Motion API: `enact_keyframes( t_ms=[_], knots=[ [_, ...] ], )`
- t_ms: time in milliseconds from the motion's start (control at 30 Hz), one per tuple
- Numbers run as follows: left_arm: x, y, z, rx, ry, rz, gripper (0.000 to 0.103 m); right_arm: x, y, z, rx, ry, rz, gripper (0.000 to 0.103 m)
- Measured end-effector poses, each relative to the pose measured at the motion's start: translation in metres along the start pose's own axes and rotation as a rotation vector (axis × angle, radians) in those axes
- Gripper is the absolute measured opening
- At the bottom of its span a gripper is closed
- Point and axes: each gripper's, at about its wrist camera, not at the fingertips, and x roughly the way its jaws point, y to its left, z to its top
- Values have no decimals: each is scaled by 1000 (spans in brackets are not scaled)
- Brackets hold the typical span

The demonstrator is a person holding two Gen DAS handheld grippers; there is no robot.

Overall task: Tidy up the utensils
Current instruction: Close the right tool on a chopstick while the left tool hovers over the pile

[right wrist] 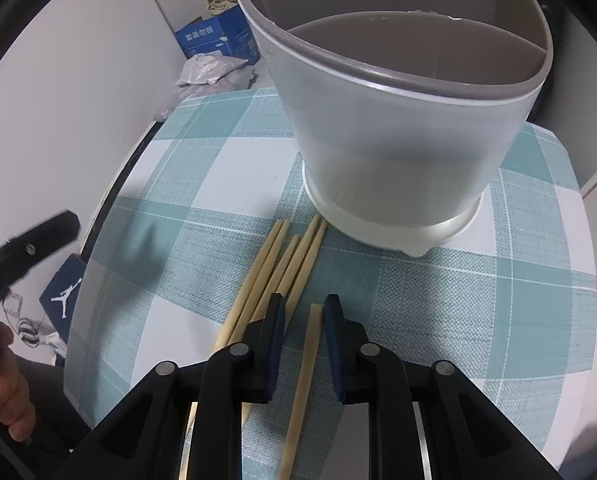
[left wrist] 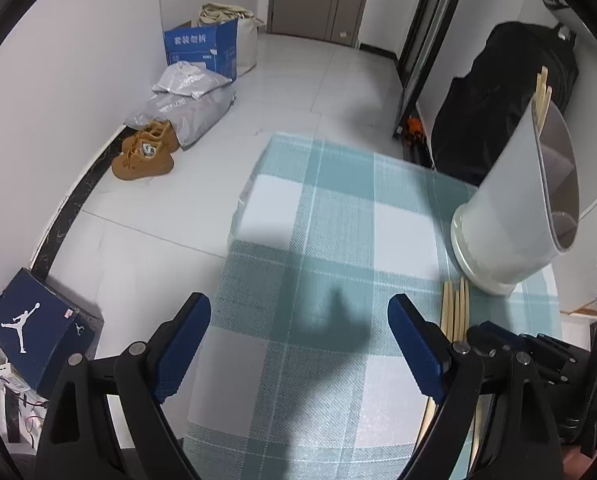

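Note:
A white divided utensil holder (right wrist: pixel 378 148) stands on the teal checked tablecloth (right wrist: pixel 202 160). In the left wrist view the holder (left wrist: pixel 510 200) has chopsticks (left wrist: pixel 542 92) sticking out of it. Several loose wooden chopsticks (right wrist: pixel 274 264) lie in front of its base. My right gripper (right wrist: pixel 304 304) has its jaws drawn close around the far end of one separate chopstick (right wrist: pixel 302 376), which rests against the right pad. My left gripper (left wrist: pixel 298 312) hovers wide open over bare cloth left of the pile, with nothing between its fingers.
The table edge runs along the left, with tiled floor (left wrist: pixel 298 80) below. On the floor are a blue carton (left wrist: pixel 200 46), grey bags (left wrist: pixel 190 100), tan shoes (left wrist: pixel 146 152) and a navy shoebox (left wrist: pixel 38 328). A black bag (left wrist: pixel 498 100) leans behind the table. A hand (right wrist: pixel 6 392) holds the left gripper.

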Motion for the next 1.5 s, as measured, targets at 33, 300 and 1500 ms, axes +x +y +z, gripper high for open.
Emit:
enact_keyframes(
  t_ms=[33, 300, 1500],
  knots=[
    [1, -2, -1, 9, 13, -5, 87, -1, -2, -1, 5, -5, 7, 5],
    [6, -52, -28, 255, 103, -44, 87, -44, -39, -6, 137, -169, 141, 4],
    [33, -79, -29, 299, 247, 40, 87, -122, -106, -19, 330, -434, 356, 0]
  ],
)
